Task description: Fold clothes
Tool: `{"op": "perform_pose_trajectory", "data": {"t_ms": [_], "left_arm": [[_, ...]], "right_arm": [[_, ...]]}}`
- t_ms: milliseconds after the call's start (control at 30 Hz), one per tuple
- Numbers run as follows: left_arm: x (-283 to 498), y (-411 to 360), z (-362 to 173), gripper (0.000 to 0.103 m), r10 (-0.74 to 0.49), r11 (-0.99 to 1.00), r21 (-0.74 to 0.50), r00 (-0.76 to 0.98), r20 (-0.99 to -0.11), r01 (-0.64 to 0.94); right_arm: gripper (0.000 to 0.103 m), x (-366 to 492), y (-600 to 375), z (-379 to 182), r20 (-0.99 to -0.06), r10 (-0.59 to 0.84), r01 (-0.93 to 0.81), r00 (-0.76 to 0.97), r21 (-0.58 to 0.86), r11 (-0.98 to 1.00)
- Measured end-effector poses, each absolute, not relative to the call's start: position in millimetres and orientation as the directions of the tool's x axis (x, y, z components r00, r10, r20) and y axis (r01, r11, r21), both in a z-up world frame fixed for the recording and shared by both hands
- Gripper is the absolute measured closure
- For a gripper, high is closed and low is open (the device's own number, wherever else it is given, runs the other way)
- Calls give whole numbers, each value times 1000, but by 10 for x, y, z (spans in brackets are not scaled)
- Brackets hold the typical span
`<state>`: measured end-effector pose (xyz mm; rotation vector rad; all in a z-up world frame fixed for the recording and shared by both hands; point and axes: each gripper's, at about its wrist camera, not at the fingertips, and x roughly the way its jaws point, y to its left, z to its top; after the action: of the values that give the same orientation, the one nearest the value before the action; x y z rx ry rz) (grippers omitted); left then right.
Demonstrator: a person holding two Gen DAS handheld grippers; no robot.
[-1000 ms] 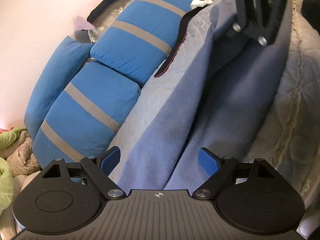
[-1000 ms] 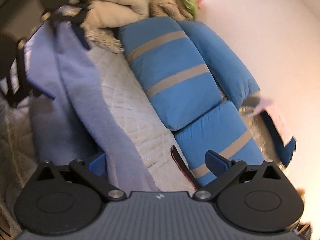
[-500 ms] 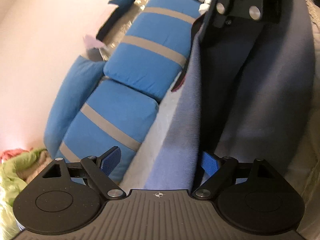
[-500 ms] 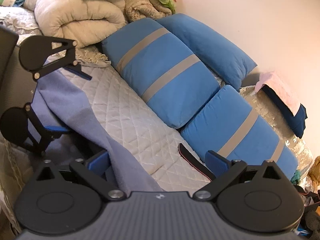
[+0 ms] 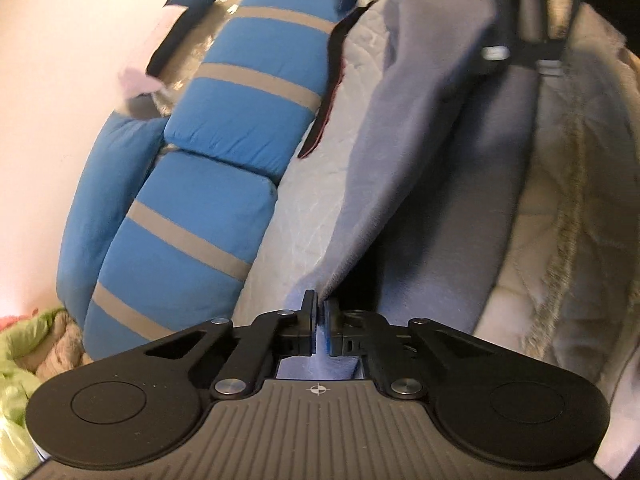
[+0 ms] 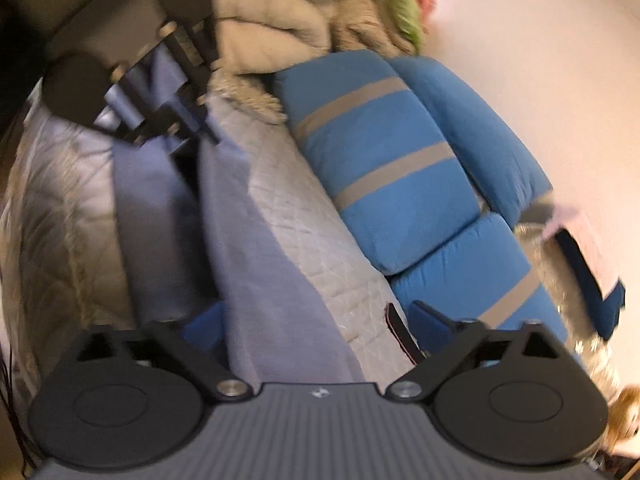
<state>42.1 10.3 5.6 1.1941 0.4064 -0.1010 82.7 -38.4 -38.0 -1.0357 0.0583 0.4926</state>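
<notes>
A lavender-blue garment point(image 5: 420, 132) lies stretched along a quilted bed cover, one long edge lifted into a fold. My left gripper point(image 5: 319, 312) is shut on the near end of that lifted edge. The same garment shows in the right wrist view point(image 6: 260, 264), running between the open blue-padded fingers point(image 6: 204, 324) of my right gripper point(image 6: 316, 324), which are apart from the cloth on the right side. The left gripper shows far off in the right wrist view point(image 6: 168, 120), clamped on the garment's other end. The right gripper's body shows blurred at the top of the left wrist view point(image 5: 532, 20).
Blue pillows with grey stripes point(image 5: 248, 92) line the wall side of the bed. A dark red-edged strap point(image 5: 324, 92) lies beside them. A pile of beige and green blankets point(image 6: 320, 12) sits at one end. The quilted cover point(image 6: 304, 216) is bare between garment and pillows.
My left gripper's fingers closed on the garment edge; they were open half a second ago. The right gripper stayed open. Both views shifted and the garment edge lifted.
</notes>
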Motion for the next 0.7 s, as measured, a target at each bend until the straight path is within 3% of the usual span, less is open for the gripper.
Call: {"op": "perform_pose_trajectory", "data": {"t_ms": [100,233,700], "left_arm": [[365,113,80,100,125,344,890,925,-359,299],[330,132,59,100,120,324,888,917,-381,327],[153,142,-39,101,111,284,865,882,-458,414]], "right_arm": [[84,801,-353,-437,-340,366,-471,866,-799,372],[91,731,-344,-472,-390,387,-526,836,-771,359],[92,585,-294,-708,-454,398,-586,797,-742,325]]}}
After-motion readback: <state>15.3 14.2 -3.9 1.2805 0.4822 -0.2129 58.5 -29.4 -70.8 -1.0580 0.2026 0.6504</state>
